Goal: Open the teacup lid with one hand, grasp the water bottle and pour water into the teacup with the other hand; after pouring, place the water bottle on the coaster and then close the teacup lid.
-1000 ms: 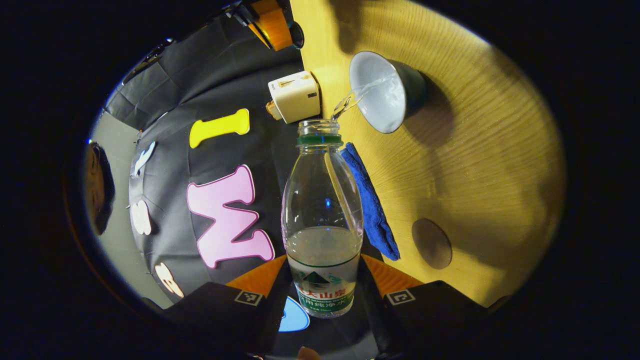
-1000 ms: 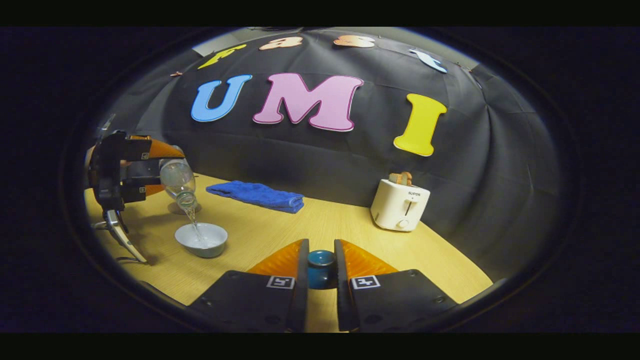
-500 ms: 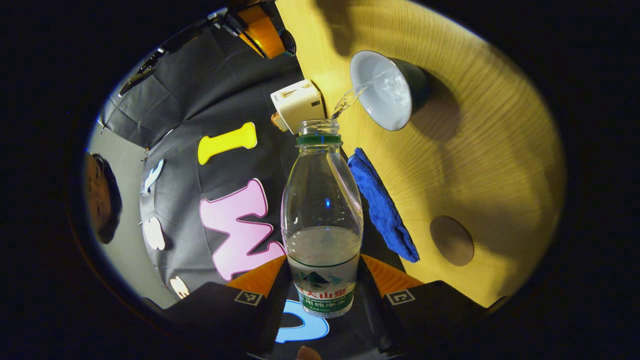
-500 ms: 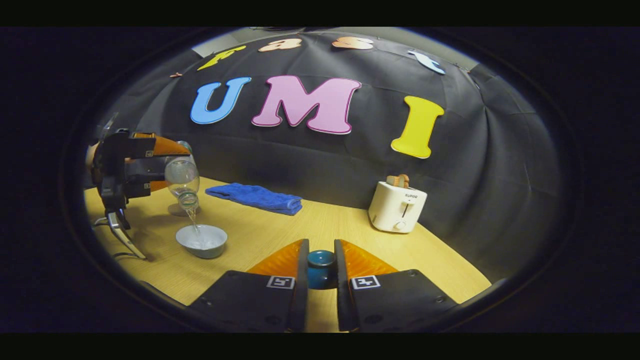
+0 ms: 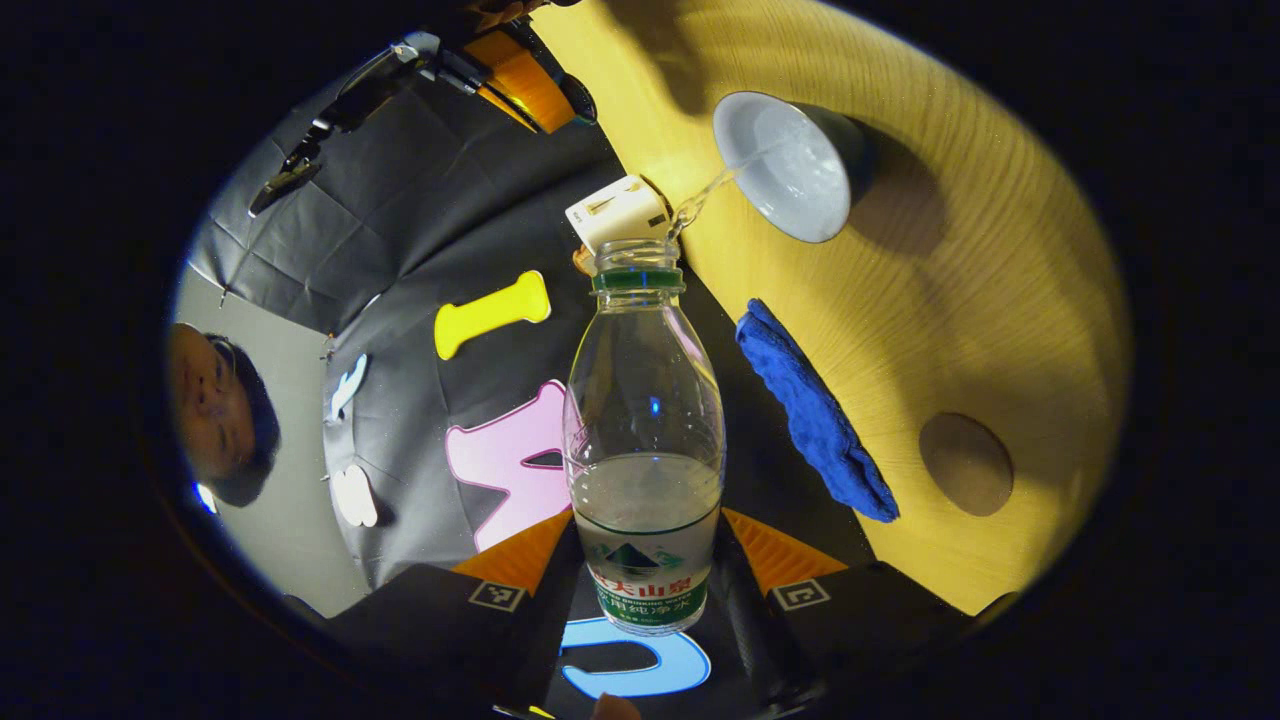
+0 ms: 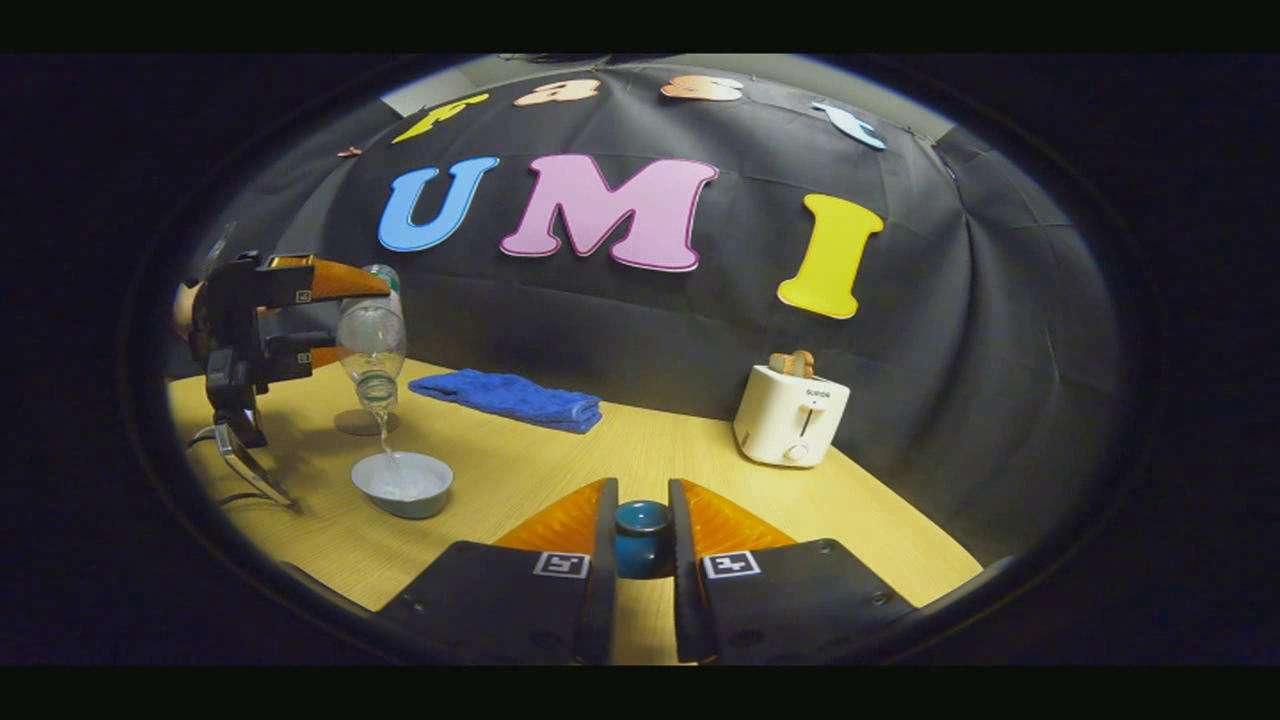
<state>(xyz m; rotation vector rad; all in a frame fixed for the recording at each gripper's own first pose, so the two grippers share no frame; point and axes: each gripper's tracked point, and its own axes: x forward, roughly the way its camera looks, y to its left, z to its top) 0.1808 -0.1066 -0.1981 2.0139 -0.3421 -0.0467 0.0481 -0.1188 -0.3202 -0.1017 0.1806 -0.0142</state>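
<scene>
My left gripper [image 5: 645, 575] is shut on a clear water bottle [image 5: 645, 420], tipped mouth-down with no cap. A thin stream of water runs from its mouth into the open pale teacup [image 5: 790, 165] on the wooden table. The round coaster [image 5: 965, 463] lies bare beside the blue cloth. In the right gripper view the bottle [image 6: 371, 345] hangs tilted above the teacup [image 6: 402, 482], with the coaster [image 6: 360, 422] behind it. My right gripper [image 6: 642, 508] is shut on the dark blue knob of the teacup lid [image 6: 641, 540], held above the table to the right of the cup.
A folded blue cloth [image 6: 510, 398] lies along the back of the table [image 6: 560, 455]. A white toaster [image 6: 791, 414] holding toast stands at the back right. A cable trails at the left edge [image 6: 235, 470]. A person [image 5: 215, 410] is beyond the booth wall.
The left gripper has risen and tipped the bottle steeper, almost straight down over the cup; water keeps running. The right gripper with the lid has not moved.
</scene>
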